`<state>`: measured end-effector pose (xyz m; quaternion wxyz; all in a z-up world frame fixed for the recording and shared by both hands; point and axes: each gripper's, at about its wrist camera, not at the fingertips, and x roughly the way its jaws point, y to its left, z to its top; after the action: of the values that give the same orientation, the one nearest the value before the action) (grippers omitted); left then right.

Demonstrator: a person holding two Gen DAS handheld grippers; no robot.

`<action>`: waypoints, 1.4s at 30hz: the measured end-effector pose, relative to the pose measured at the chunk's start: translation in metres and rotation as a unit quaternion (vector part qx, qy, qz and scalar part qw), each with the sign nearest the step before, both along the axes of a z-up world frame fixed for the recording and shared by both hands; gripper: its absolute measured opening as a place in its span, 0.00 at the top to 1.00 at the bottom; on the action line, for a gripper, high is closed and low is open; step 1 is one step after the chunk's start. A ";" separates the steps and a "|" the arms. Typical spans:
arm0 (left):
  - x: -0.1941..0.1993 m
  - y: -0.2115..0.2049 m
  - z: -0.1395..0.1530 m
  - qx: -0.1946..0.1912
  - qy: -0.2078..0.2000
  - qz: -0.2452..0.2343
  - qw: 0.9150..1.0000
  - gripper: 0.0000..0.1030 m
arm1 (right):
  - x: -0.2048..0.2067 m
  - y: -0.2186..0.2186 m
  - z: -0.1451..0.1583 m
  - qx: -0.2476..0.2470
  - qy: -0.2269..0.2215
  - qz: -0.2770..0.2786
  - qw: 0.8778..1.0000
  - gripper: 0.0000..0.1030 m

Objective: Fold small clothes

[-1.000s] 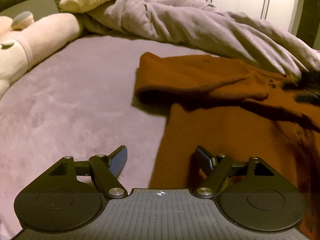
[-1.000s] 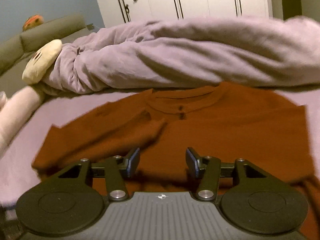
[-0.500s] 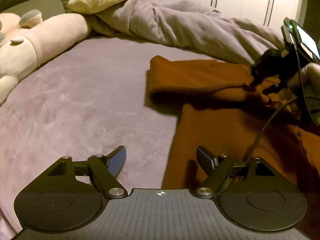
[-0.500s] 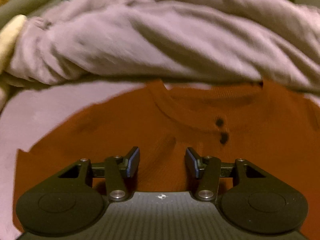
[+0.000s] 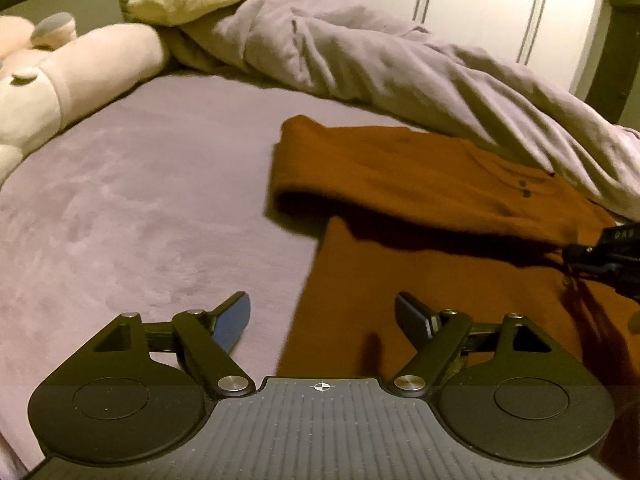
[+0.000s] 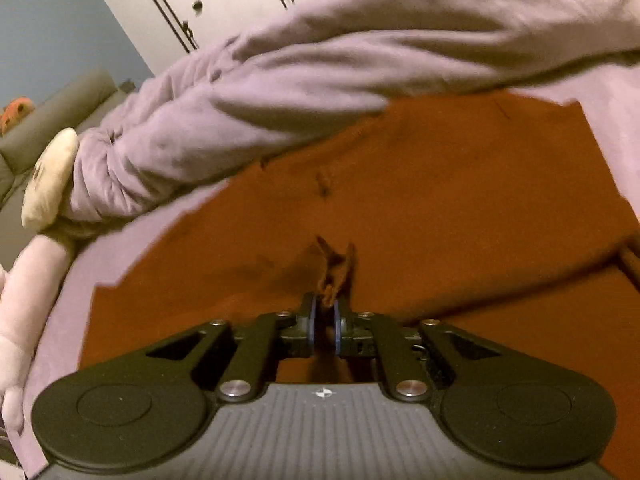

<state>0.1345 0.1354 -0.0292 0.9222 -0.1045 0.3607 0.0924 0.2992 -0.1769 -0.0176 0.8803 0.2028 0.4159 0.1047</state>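
Observation:
A rust-orange small shirt lies on the purple bed, its left sleeve folded across the chest. My left gripper is open and empty, hovering over the shirt's left edge. My right gripper is shut on a pinch of the shirt's fabric near the folded sleeve end. The shirt fills the middle of the right wrist view, with its collar buttons beyond the pinch. The right gripper also shows at the right edge of the left wrist view.
A rumpled lilac blanket lies behind the shirt and overlaps its collar; it also shows in the right wrist view. Plush toys lie at the far left. The purple bed cover spreads left of the shirt. White wardrobe doors stand behind.
My right gripper has come down onto the shirt and closed on a fold of fabric. My left gripper has stayed open, shifting slightly over the shirt's left edge.

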 end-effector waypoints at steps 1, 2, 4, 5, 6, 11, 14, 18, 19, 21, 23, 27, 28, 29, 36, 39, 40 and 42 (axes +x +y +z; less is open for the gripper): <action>0.000 -0.002 0.000 0.002 0.001 -0.004 1.000 0.14 | -0.003 -0.005 0.000 0.007 0.001 -0.003 1.000 0.89; 0.000 -0.004 0.000 0.004 0.003 -0.009 1.000 0.14 | -0.003 -0.007 0.002 0.012 0.004 -0.007 1.000 0.85; 0.002 -0.007 -0.001 0.005 0.010 -0.016 1.000 0.14 | 0.001 -0.015 0.007 0.033 0.005 -0.022 0.999 0.68; 0.003 -0.009 -0.001 0.005 0.013 -0.018 1.000 0.14 | 0.004 -0.018 0.009 0.045 0.004 -0.025 0.999 0.66; 0.004 -0.009 -0.002 0.006 0.015 -0.019 1.000 0.13 | 0.008 -0.021 0.011 0.056 0.005 -0.027 0.998 0.63; 0.004 -0.011 -0.001 0.011 0.019 -0.028 0.999 0.10 | 0.028 -0.027 0.011 0.095 0.033 -0.032 0.994 0.59; 0.005 -0.009 -0.001 0.012 0.019 -0.027 0.999 0.09 | 0.039 -0.032 0.013 0.115 0.043 -0.044 0.991 0.58; 0.007 -0.008 -0.001 0.012 0.022 -0.022 0.999 0.09 | 0.053 -0.020 -0.002 0.091 0.084 -0.009 0.992 0.59; 0.007 -0.008 -0.001 0.014 0.021 -0.022 0.999 0.09 | 0.055 -0.017 -0.007 0.095 0.089 0.003 0.991 0.62; 0.007 -0.009 0.000 0.017 0.024 -0.023 0.999 0.09 | 0.056 -0.012 -0.008 0.090 0.081 0.014 0.993 0.73; 0.007 -0.010 0.000 0.020 0.026 -0.024 0.999 0.09 | 0.059 -0.009 -0.006 0.078 0.073 0.025 0.994 0.91; 0.009 -0.011 0.004 0.027 0.024 -0.026 0.999 0.09 | 0.056 -0.009 0.012 0.055 0.031 0.047 0.997 0.96; 0.009 -0.012 0.006 0.028 0.023 -0.028 0.999 0.09 | 0.053 -0.009 0.021 0.029 0.007 0.054 0.998 0.96; 0.010 -0.013 0.008 0.030 0.021 -0.030 0.999 0.09 | 0.050 -0.010 0.031 0.005 -0.020 0.055 0.998 0.96; 0.018 -0.026 0.012 0.039 0.016 -0.045 0.998 0.09 | 0.051 -0.059 0.060 -0.098 -0.092 0.019 0.991 0.96; 0.023 -0.035 0.011 0.040 0.023 -0.057 0.997 0.09 | 0.056 -0.078 0.052 -0.129 -0.086 0.011 0.988 0.96; 0.026 -0.038 0.011 0.043 0.024 -0.062 0.997 0.09 | 0.057 -0.083 0.048 -0.138 -0.083 0.009 0.987 0.96; 0.032 -0.043 0.011 0.052 0.025 -0.067 0.996 0.09 | 0.059 -0.092 0.042 -0.150 -0.078 0.002 0.986 0.96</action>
<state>0.1662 0.0925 -0.0185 0.9214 -0.0293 0.3841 0.0513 0.3581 -0.2693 0.0240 0.9304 0.0584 0.3570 0.0587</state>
